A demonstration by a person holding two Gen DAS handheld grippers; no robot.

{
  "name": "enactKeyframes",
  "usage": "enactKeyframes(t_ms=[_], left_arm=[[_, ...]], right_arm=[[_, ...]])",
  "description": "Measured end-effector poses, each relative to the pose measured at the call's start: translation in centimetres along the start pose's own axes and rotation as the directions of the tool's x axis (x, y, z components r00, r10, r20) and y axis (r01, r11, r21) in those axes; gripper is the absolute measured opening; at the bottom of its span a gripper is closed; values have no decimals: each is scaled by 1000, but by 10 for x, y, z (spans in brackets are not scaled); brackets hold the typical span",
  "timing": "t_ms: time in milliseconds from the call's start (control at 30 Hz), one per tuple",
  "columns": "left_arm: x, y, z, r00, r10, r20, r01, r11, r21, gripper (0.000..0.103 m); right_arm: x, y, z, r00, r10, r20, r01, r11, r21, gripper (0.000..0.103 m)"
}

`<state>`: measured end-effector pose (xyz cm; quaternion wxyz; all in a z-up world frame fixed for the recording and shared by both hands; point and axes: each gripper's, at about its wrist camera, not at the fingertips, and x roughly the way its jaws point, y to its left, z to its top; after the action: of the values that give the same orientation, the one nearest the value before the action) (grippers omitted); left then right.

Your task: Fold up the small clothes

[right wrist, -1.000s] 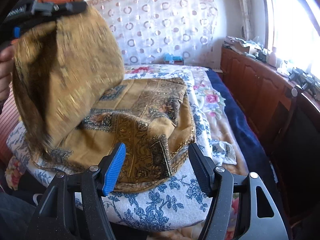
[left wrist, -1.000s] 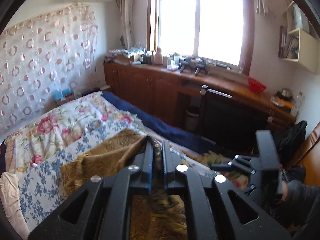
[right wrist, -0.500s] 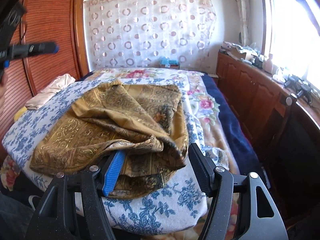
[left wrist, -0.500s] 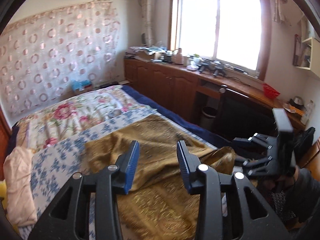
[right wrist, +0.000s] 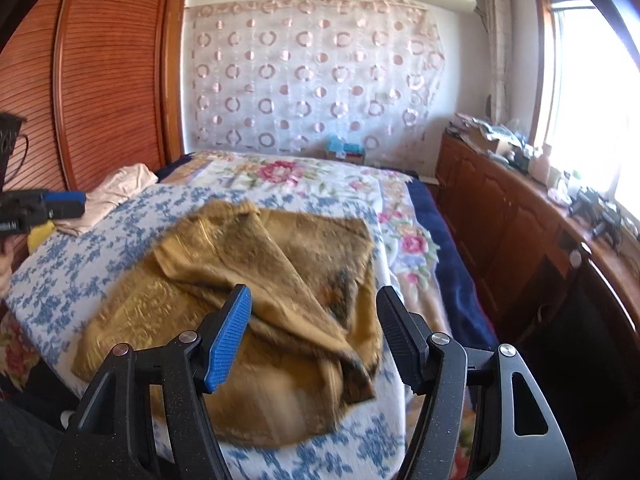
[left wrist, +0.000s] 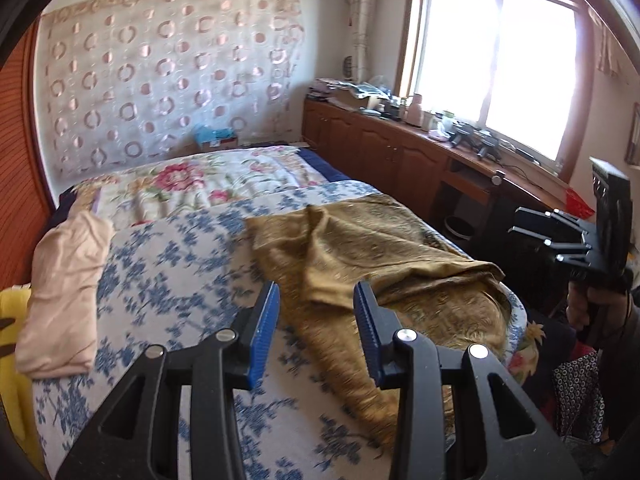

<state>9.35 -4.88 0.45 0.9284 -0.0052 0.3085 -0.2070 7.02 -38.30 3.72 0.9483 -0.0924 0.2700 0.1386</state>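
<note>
Golden-brown patterned cloth [right wrist: 256, 304] lies rumpled and partly folded over itself on the blue-and-white floral sheet [left wrist: 168, 280] at the near end of the bed. Hovering above it, the left claw [left wrist: 316, 308] has its blue-padded jaws apart, nothing pinched between them; the cloth shows below the gap. The right claw [right wrist: 314, 320] also stands wide apart over the cloth's near edge, gripping nothing. Beside the cloth, toward the wooden wardrobe [right wrist: 108, 80], rests a folded pale pink garment [left wrist: 68, 288]. Further back spreads a quilt with pink flowers [right wrist: 288, 176], and a circle-patterned curtain [right wrist: 312, 76] hangs on the wall. A wooden desk [left wrist: 404, 148] with clutter runs under the window.
</note>
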Motion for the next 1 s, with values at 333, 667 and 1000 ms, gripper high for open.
enactKeyframes(t_ms=[333,667,1000], left_arm=[[-4,27,-27,999,42,-23,-43,998,-47,37],[-1,32,-38,999,41,-33,-43,997,-62,37],[4,31,-42,998,35,-48,-37,997,-62,37]], right_arm=[[41,54,30,991,117,-69,-125,984,-123,67],[125,120,23,934,206,-290,-285,922,-263,66],[177,132,10,892,194,-408,-330,897,-294,47]])
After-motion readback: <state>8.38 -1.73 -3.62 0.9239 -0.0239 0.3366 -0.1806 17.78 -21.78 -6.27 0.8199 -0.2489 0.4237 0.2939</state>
